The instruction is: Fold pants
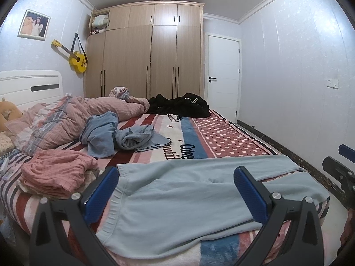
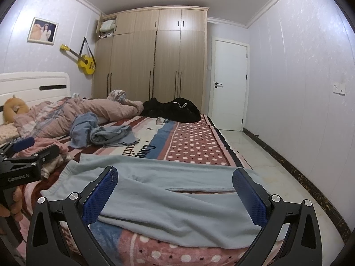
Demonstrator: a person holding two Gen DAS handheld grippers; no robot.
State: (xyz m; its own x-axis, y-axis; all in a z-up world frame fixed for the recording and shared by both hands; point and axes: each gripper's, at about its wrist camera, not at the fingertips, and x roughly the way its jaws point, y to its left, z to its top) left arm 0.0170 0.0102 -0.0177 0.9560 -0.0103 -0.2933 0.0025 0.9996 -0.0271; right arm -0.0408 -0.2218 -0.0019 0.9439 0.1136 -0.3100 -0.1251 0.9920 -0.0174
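Note:
Light blue pants (image 1: 177, 199) lie flat across the near edge of the bed, waistband at the left, legs running right. They also show in the right wrist view (image 2: 177, 204). My left gripper (image 1: 177, 177) is open and empty, hovering just above the waist end. My right gripper (image 2: 175, 177) is open and empty above the legs, where the gap between the two legs shows. The left gripper's body (image 2: 24, 161) shows at the left of the right wrist view, and the right gripper's body (image 1: 339, 168) at the right edge of the left wrist view.
A folded pink garment (image 1: 57, 173) sits at the left. Crumpled blue clothes (image 1: 124, 137), a pink quilt (image 1: 66, 119) and black clothes (image 1: 179, 106) lie farther back on the bed (image 1: 221, 139). Wardrobe (image 1: 144, 51) and door (image 1: 221, 75) stand behind; floor at right.

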